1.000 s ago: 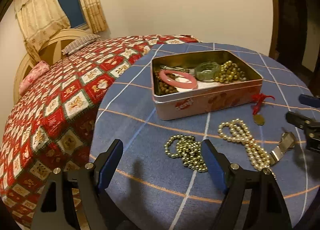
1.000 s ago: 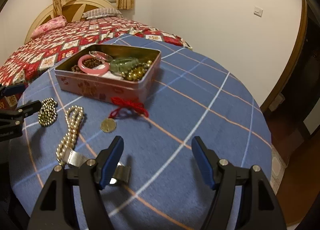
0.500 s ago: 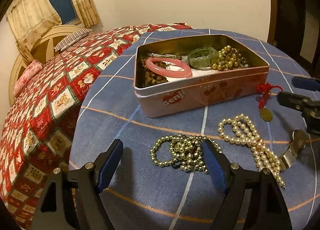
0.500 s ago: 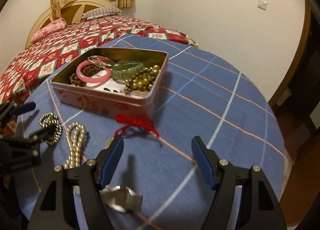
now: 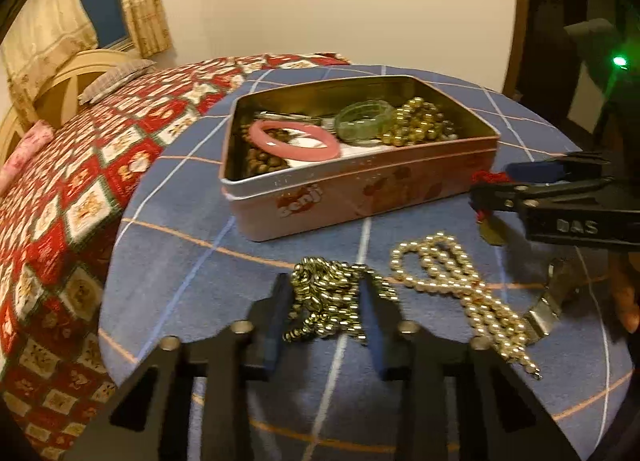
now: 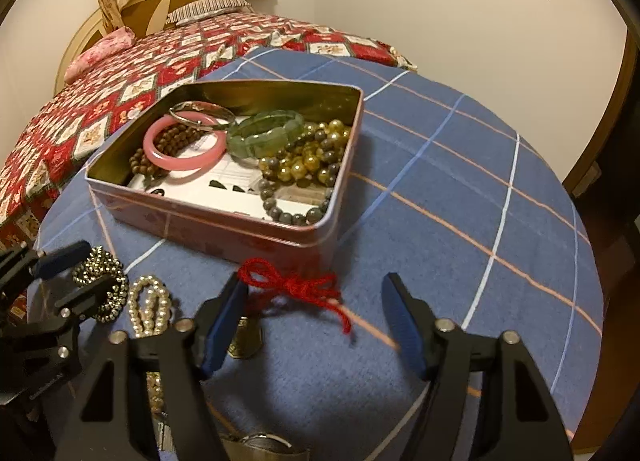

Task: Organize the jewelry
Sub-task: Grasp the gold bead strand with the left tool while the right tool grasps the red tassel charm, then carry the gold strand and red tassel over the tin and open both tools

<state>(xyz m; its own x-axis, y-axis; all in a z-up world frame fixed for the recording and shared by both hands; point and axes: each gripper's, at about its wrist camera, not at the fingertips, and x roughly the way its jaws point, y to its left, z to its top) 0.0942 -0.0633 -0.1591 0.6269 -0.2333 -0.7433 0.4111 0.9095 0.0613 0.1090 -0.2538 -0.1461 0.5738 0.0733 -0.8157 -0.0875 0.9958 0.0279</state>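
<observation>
Left gripper [image 5: 324, 303]: black frame with flat blue pads; its jaws are closing around the gold bead chain, and the pads appear to touch the bunched beads on both sides.
Gold bead chain [image 5: 326, 297]: small shiny metallic beads heaped in a tangled coil, lying on the cloth between the left pads.
Pearl necklace [image 5: 452, 281]: round cream beads in doubled loops, just right of the left gripper on the cloth.
Watch band [image 5: 550, 307]: flat silvery metal links, further right, at the far end of the pearls.
Right gripper [image 6: 316, 321]: same black frame and blue pads; its jaws are closing but stand about half apart and grip nothing; the red cord lies between them.
Red cord [image 6: 298, 287]: fuzzy yarn tied in a bow, just ahead of the right pads, touching neither.
Brass pendant [image 6: 246, 339]: flat dull-gold disc, partly hidden behind the right gripper's left pad.
Tin box [image 6: 224, 229]: rectangular, rounded corners, pink printed sides, gold inside, lidless, just beyond both grippers.
Pink bangle [image 6: 184, 151]: smooth glossy ring inside the box.
Green bracelet [image 6: 266, 133]: translucent blocky segments, inside the box.
Tablecloth [image 6: 460, 189]: soft blue fabric with orange and white lines, over a round table.
</observation>
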